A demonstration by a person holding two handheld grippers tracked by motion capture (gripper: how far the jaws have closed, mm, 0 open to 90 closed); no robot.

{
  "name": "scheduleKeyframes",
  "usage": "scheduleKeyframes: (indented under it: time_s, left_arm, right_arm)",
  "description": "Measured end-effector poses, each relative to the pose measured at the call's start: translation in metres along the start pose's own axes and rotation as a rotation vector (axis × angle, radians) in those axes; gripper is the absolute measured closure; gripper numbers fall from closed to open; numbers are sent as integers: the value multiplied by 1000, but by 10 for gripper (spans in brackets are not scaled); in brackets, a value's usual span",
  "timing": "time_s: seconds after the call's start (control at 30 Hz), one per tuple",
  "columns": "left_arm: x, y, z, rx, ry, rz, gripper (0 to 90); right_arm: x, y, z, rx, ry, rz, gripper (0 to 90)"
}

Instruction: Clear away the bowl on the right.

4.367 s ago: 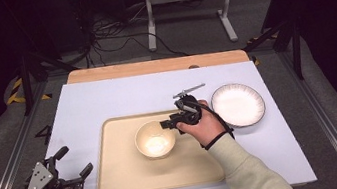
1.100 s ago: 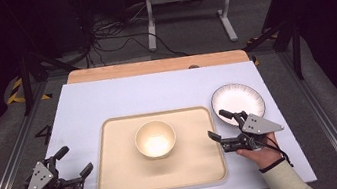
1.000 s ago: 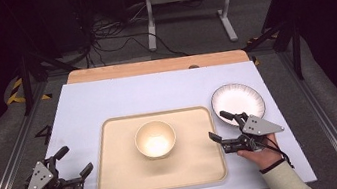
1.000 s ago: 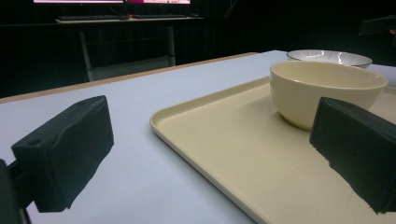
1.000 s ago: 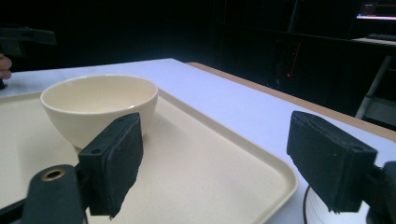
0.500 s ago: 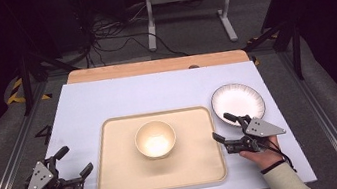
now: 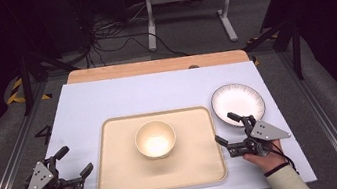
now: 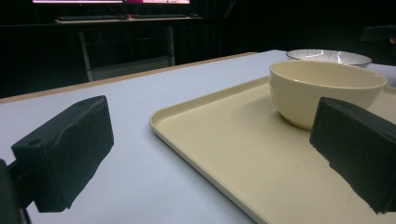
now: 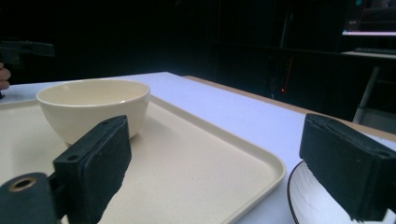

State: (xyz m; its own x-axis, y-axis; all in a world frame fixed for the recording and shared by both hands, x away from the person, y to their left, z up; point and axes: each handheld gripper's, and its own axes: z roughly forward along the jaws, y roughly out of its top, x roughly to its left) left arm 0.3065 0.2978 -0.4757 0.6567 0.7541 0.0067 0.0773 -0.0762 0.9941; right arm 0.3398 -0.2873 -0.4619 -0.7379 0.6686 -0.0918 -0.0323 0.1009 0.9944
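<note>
Your right gripper (image 7: 231, 131), jaws just spread and empty, sits beside the plate (image 7: 237, 104); your left gripper (image 7: 76, 161), apart, waits clear of the tray (image 7: 119, 182) and bowl (image 7: 155, 139)

My fingers (image 9: 98, 163) are black. The glossy round ceramic bowl (image 7: 155, 138) is cream, its flat rectangular tray (image 7: 119, 182) beige; the round plate (image 7: 238, 101) is white, dark-rimmed; the counter (image 7: 106, 98) is pale lavender-white.

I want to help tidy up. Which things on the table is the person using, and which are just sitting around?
Being used:
bowl
tray under the bowl
plate, nearest the right gripper, jaws open and empty

Just around:
left gripper, resting open beside the tray
cables on the floor behind the table
</note>
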Motion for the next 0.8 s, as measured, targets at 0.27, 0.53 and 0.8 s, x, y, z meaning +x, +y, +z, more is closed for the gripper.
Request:
scheduleKeyframes:
  time_s: [0.27,0.53,0.8]
  left_arm:
    - [0,0,0,1,0,0,2]
    - [0,0,0,0,0,1,2]
    - [0,0,0,0,0,1,2]
  right_arm:
    - [-5,-2,-4,-34,-17,57,31]
    - [-5,-2,-3,-32,-4,55,31]
    - [-5,-2,-4,-30,-2,49,25]
